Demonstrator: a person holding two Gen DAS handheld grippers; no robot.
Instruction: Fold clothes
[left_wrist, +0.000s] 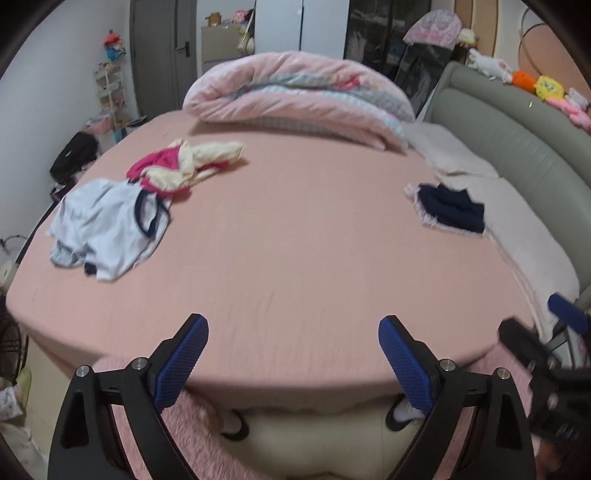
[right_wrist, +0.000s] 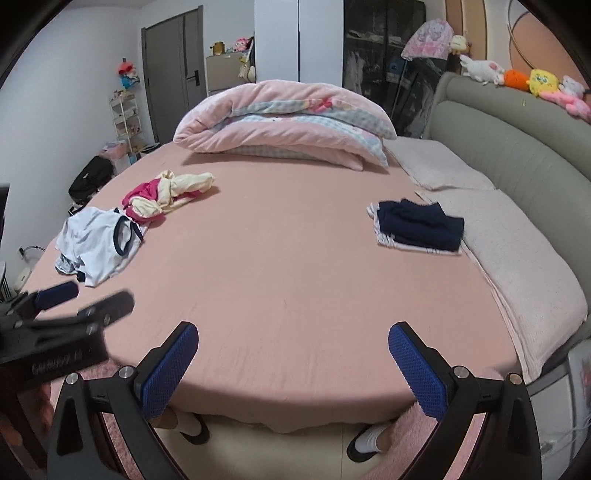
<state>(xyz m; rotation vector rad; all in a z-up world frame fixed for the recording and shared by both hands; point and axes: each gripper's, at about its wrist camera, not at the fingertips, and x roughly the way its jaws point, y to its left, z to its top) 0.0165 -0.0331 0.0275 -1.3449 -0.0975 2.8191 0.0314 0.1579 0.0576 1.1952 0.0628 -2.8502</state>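
Note:
A crumpled white shirt with dark collar trim (left_wrist: 107, 225) (right_wrist: 99, 243) lies at the bed's left side. Beside it, further back, is a bundle of pink and cream clothes (left_wrist: 184, 166) (right_wrist: 166, 194). A folded navy garment on a striped one (left_wrist: 448, 210) (right_wrist: 417, 225) lies at the right by the pillows. My left gripper (left_wrist: 293, 354) is open and empty over the bed's near edge; it also shows in the right wrist view (right_wrist: 77, 299). My right gripper (right_wrist: 293, 362) is open and empty over the near edge, and shows blurred in the left wrist view (left_wrist: 539, 325).
The pink bed sheet (left_wrist: 295, 258) (right_wrist: 288, 266) spans both views. A rolled pink duvet (left_wrist: 295, 96) (right_wrist: 280, 122) sits at the back. Pale pillows (right_wrist: 517, 258) and a grey headboard (right_wrist: 517, 155) with plush toys line the right. My feet (right_wrist: 369, 443) stand below the near edge.

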